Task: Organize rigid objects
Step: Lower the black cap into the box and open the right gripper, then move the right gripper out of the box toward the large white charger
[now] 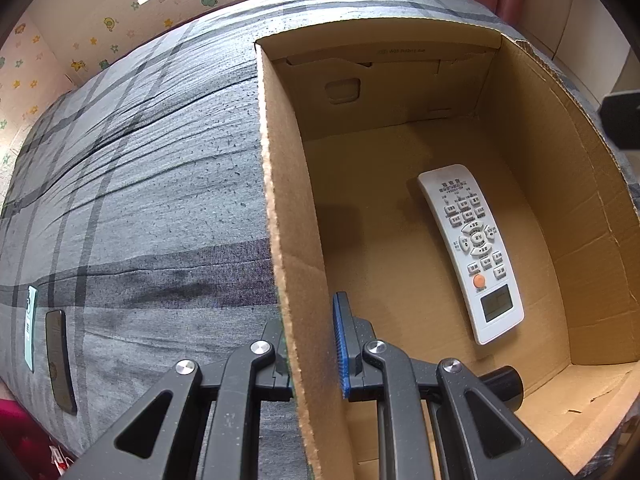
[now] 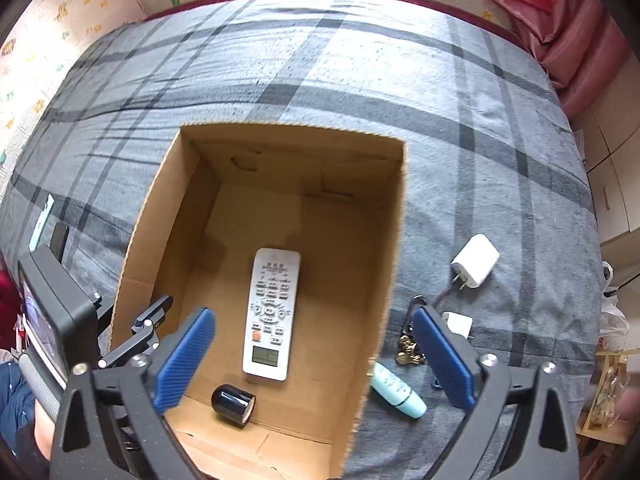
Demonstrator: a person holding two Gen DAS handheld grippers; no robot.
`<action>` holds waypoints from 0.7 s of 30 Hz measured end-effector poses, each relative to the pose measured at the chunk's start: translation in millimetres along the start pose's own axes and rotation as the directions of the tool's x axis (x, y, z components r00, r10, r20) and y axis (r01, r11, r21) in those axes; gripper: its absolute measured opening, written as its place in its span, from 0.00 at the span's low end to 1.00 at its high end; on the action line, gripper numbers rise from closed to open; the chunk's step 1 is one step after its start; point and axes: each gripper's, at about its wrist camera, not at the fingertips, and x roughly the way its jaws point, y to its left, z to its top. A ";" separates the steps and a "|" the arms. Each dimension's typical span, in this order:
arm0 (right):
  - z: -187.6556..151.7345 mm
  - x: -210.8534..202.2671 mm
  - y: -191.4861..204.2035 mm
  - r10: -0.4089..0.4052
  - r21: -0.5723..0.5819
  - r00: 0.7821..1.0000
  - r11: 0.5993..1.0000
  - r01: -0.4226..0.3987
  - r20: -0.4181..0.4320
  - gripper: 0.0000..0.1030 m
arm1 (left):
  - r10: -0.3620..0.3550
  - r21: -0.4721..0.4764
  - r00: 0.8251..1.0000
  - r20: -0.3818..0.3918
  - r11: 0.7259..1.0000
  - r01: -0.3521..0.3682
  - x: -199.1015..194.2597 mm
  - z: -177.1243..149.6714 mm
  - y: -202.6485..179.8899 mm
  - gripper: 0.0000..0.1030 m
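An open cardboard box (image 2: pixel 384 240) (image 1: pixel 280 200) stands on a grey plaid bed. Inside lie a white remote (image 2: pixel 272 312) (image 1: pixel 472 252) and a black cylinder (image 2: pixel 233 403) (image 1: pixel 502 384). My left gripper (image 1: pixel 310 344) straddles the box's left wall, one finger inside, one outside, with a small gap beside the wall. My right gripper (image 2: pixel 316 356) is open and empty, above the box's right wall. Right of the box on the bed lie a white charger (image 2: pixel 476 260), a smaller white plug (image 2: pixel 458 324), a light blue tube (image 2: pixel 398 390) and a brass keychain (image 2: pixel 408 350).
A dark phone (image 1: pixel 60 360) and a mint-green flat item (image 1: pixel 30 328) lie on the bed left of the box. Patterned wallpaper lines the far wall. Pink bedding (image 2: pixel 568 20) is piled at the far right corner.
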 end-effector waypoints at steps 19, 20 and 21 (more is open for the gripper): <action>9.8 -5.5 -90.5 -0.072 0.108 0.997 0.992 0.068 0.037 1.00 | -0.035 -0.046 0.999 -0.003 0.998 0.035 3.2 -5.5 10.9 0.16; 10.6 -3.4 -95.0 -0.079 0.112 0.996 0.991 0.074 0.035 1.00 | -0.033 -0.045 0.999 -0.003 0.998 0.033 3.4 -5.6 10.9 0.16; 11.4 -0.9 -100.1 -0.086 0.117 0.996 0.990 0.082 0.032 1.00 | -0.032 -0.044 0.999 -0.003 0.999 0.032 3.4 -5.8 10.6 0.16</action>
